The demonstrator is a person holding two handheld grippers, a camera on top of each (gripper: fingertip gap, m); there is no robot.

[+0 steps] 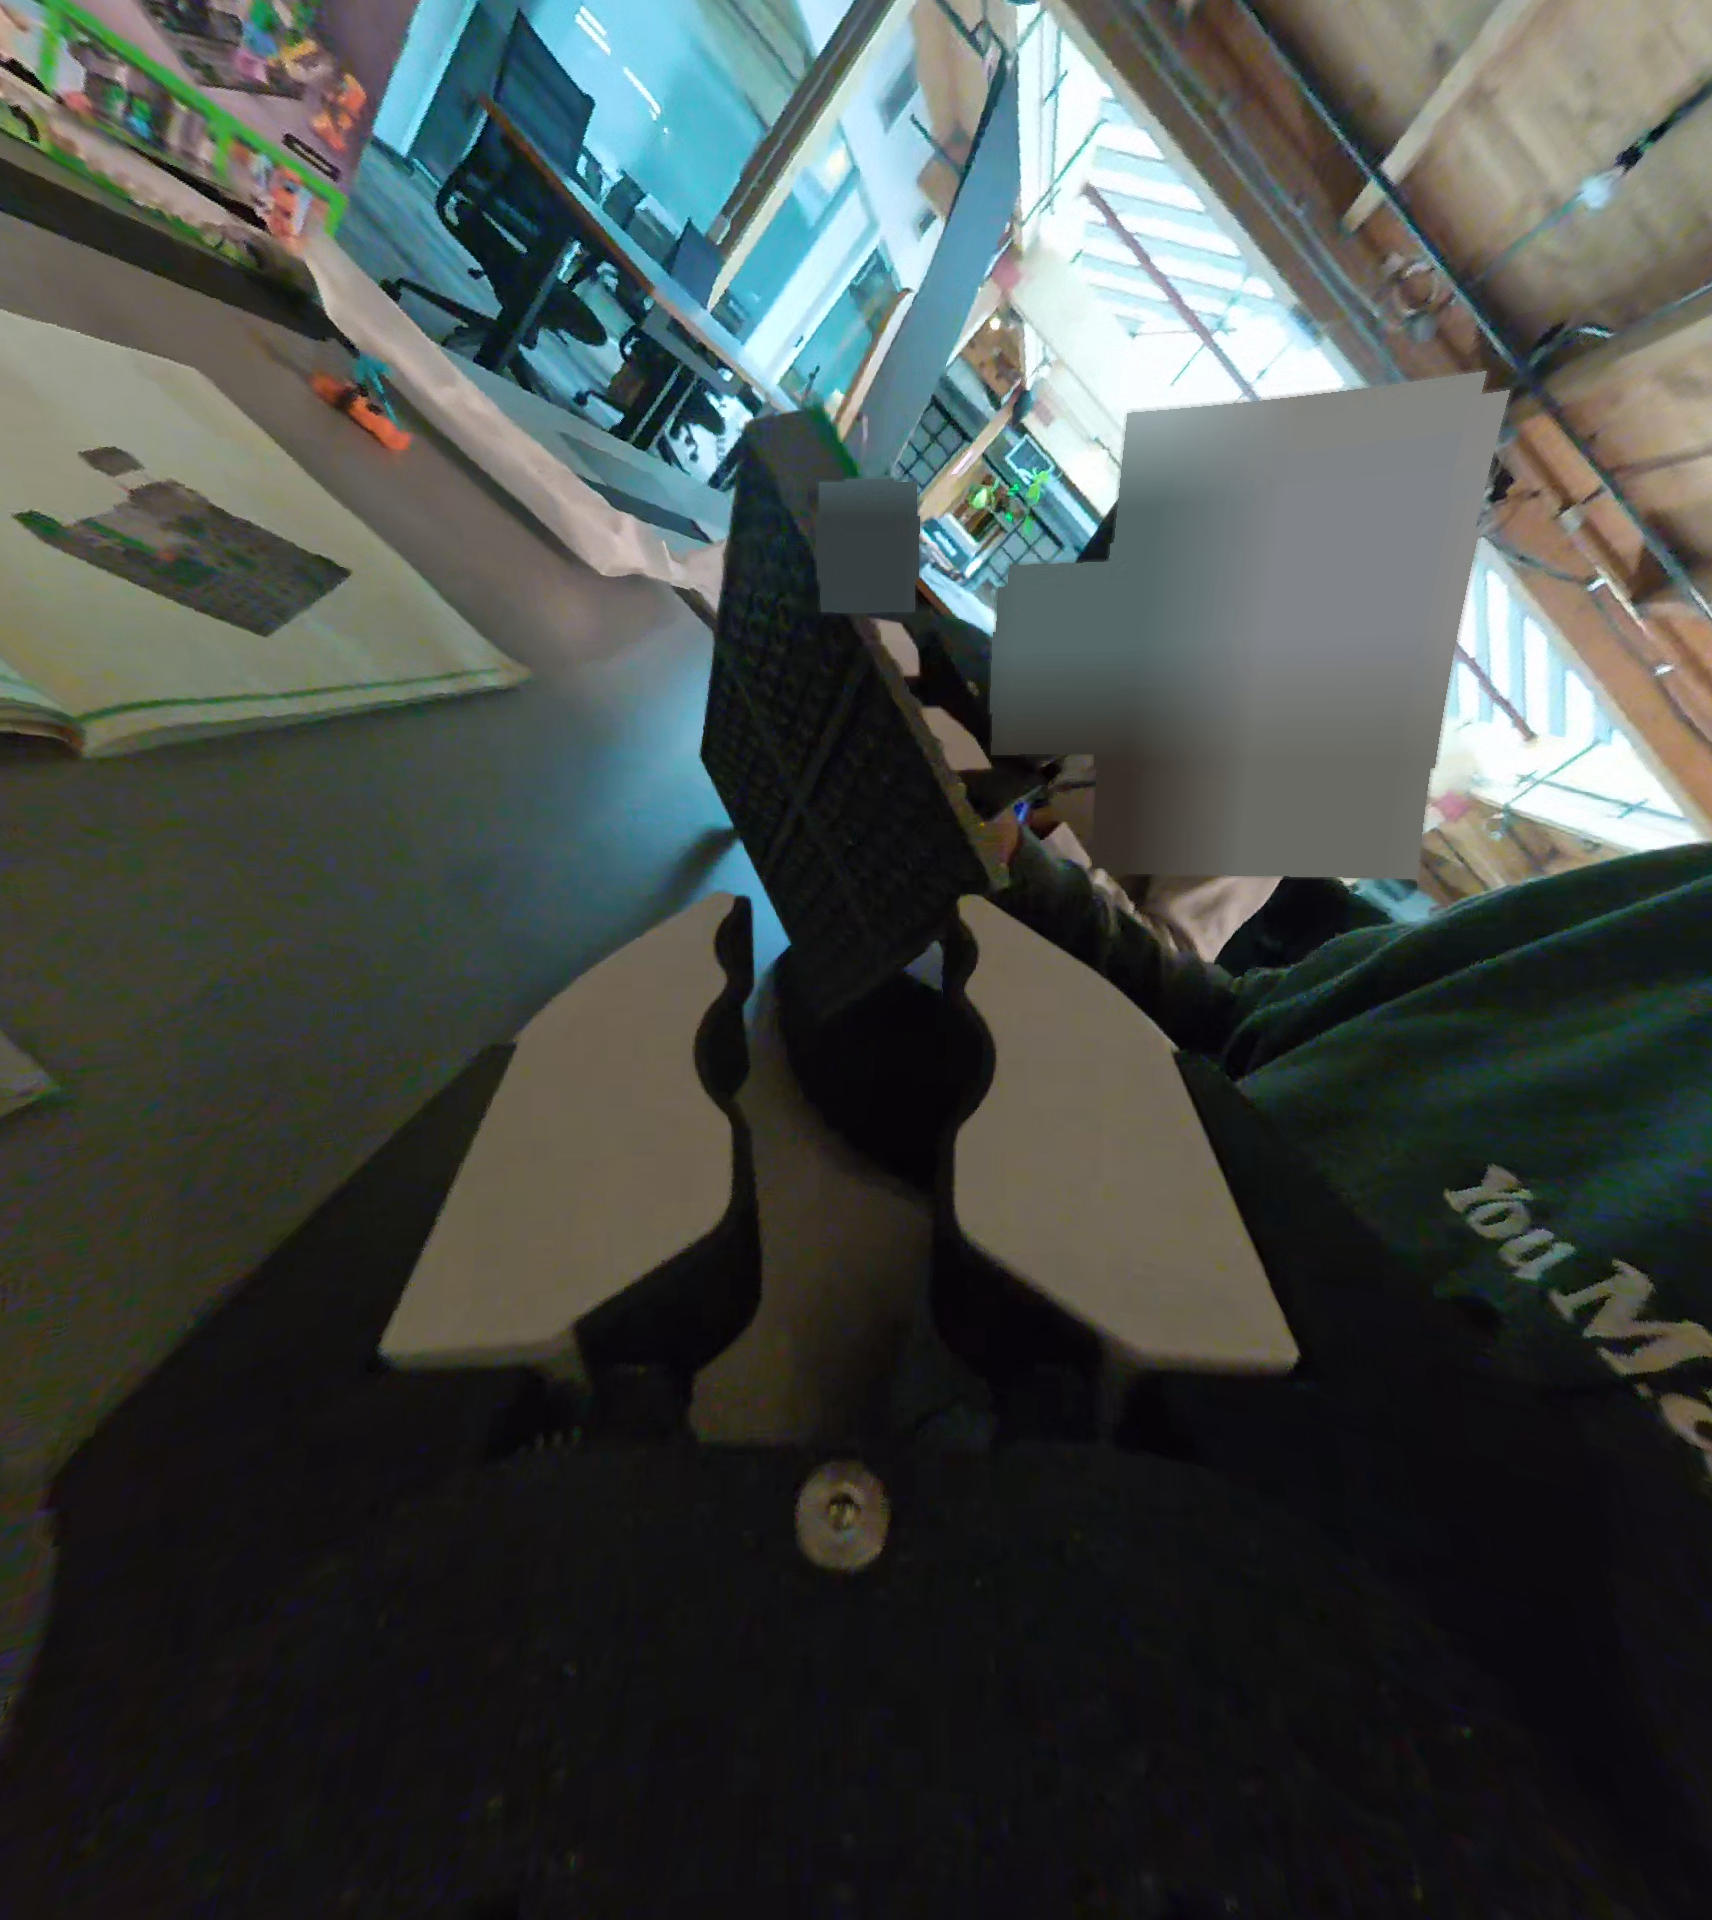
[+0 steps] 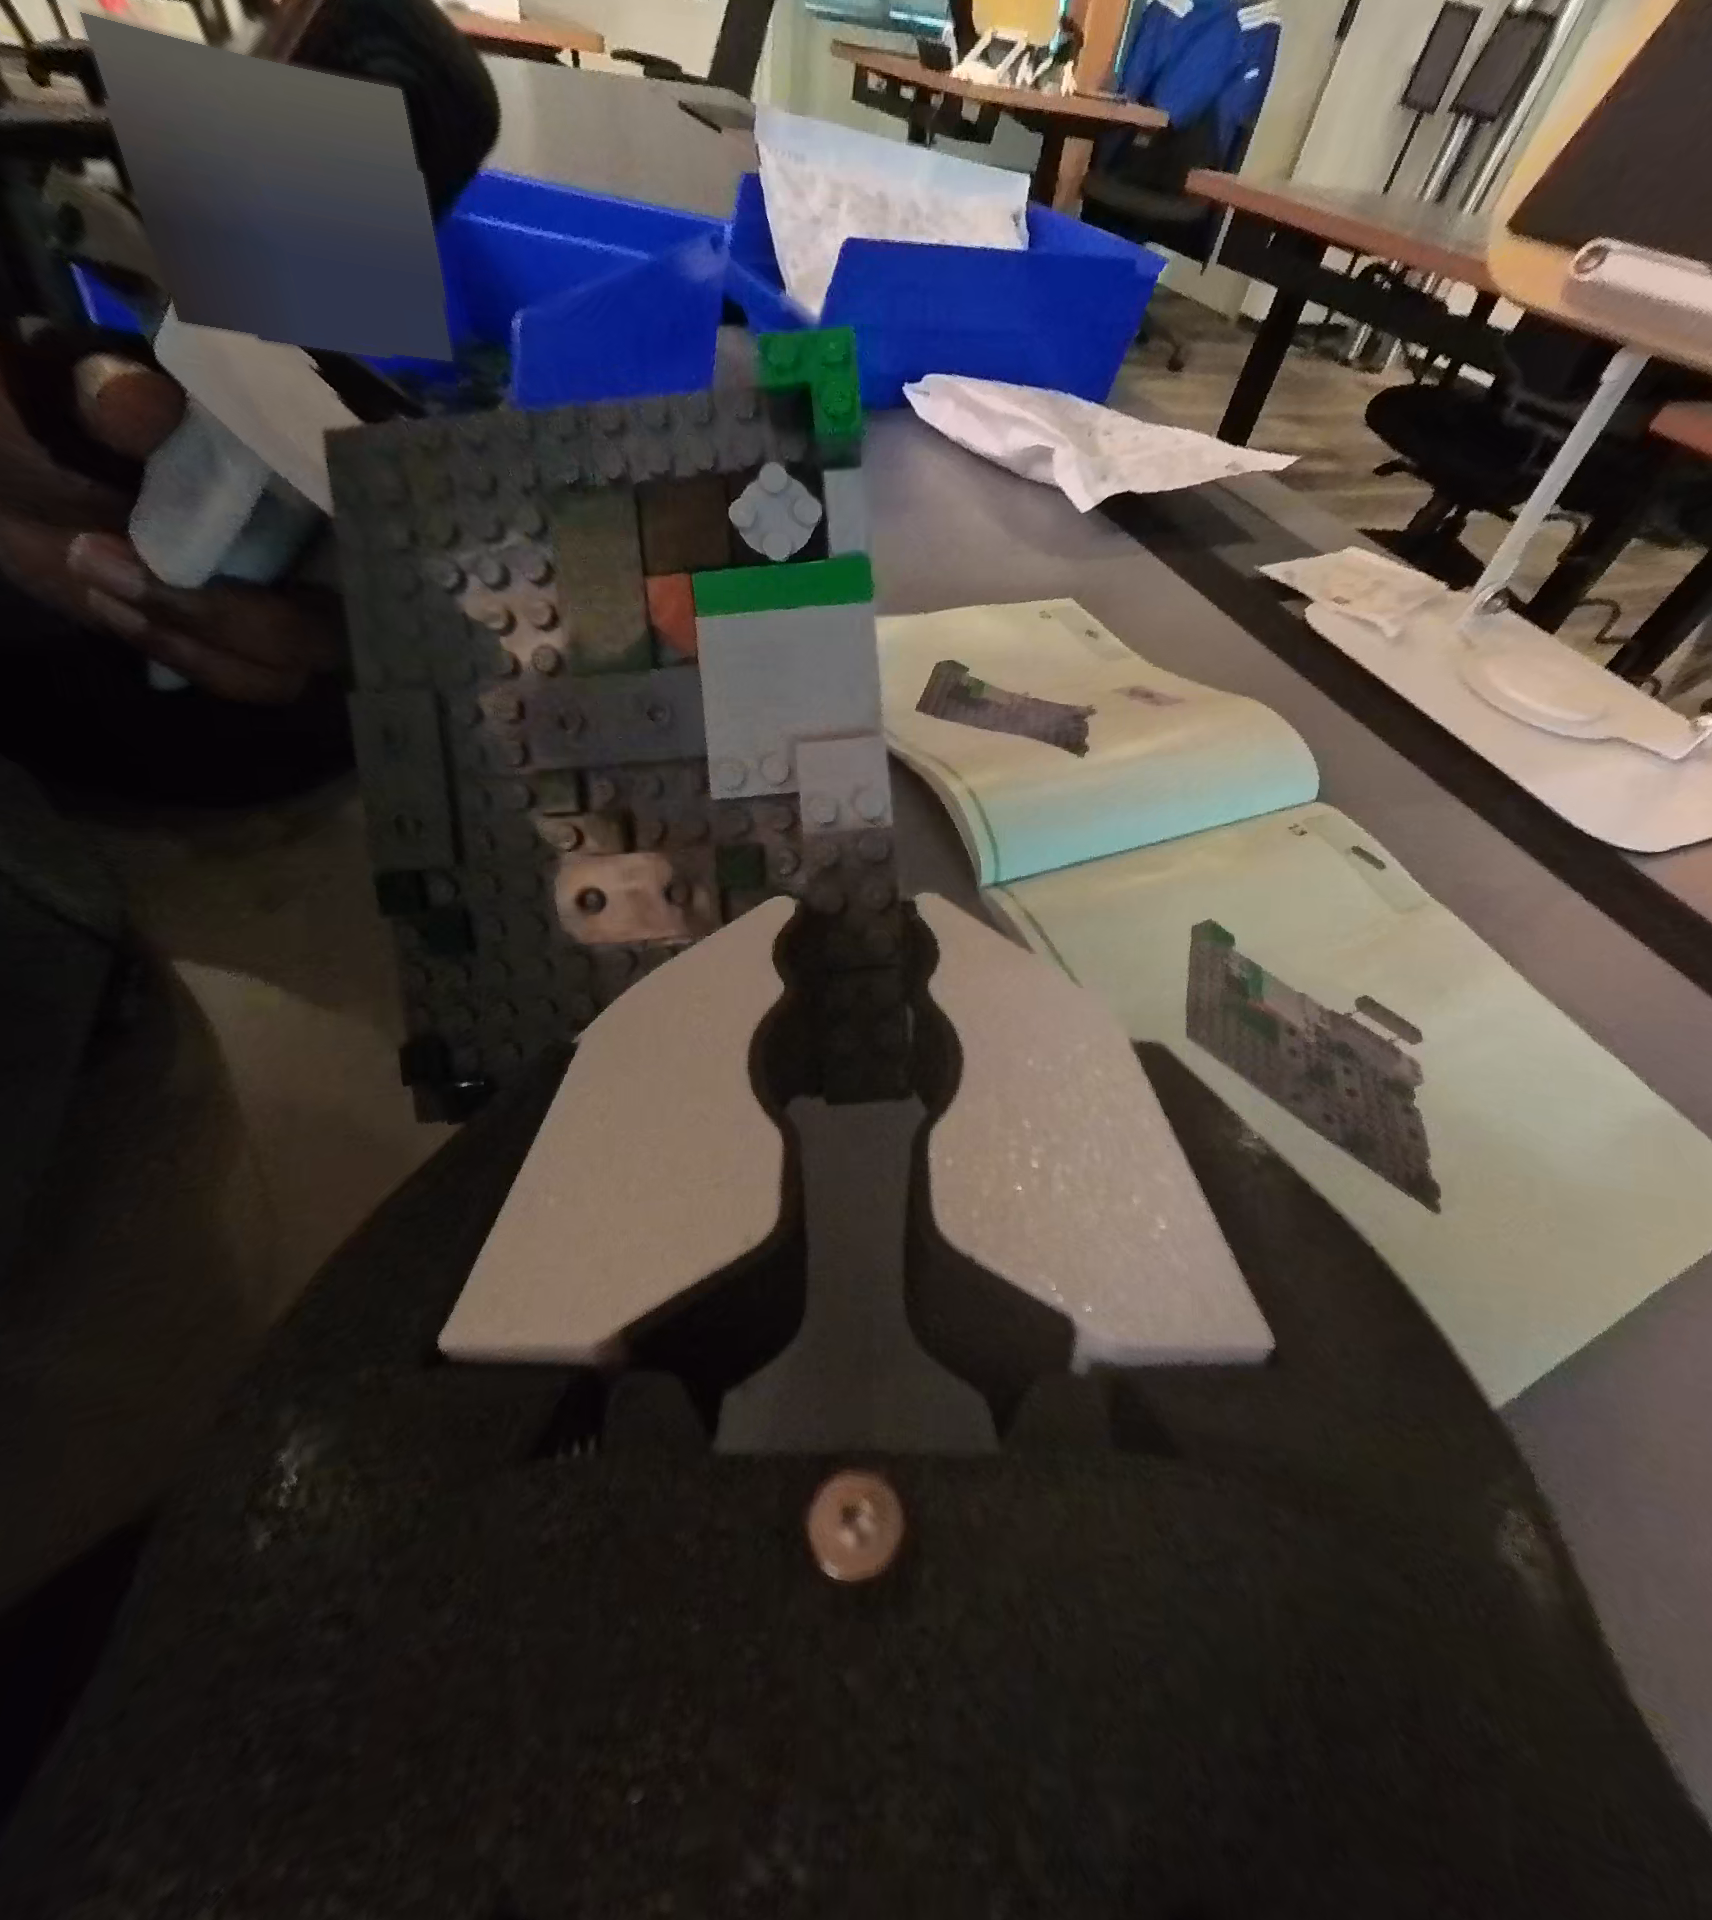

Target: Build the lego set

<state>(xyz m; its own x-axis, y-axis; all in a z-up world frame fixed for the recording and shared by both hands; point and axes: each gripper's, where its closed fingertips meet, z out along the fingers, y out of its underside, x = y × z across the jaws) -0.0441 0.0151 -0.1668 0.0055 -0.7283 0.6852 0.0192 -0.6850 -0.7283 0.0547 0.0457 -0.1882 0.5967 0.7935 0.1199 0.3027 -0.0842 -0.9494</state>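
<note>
The lego build is a dark grey studded plate with grey, green and light grey bricks on it, held upright above the table. My right gripper is shut on its lower right edge. In the left wrist view the build shows its dark ribbed underside, tilted up. My left gripper is shut on its lower edge. In the right wrist view a hand shows at the build's left side around a pale handle.
An open instruction booklet lies on the grey table to the right; it also shows in the left wrist view. Blue bins and plastic bags stand behind. A white lamp base is far right. Small orange pieces and the set's box lie beyond. There is about 11 centimetres between the tips of the two grippers.
</note>
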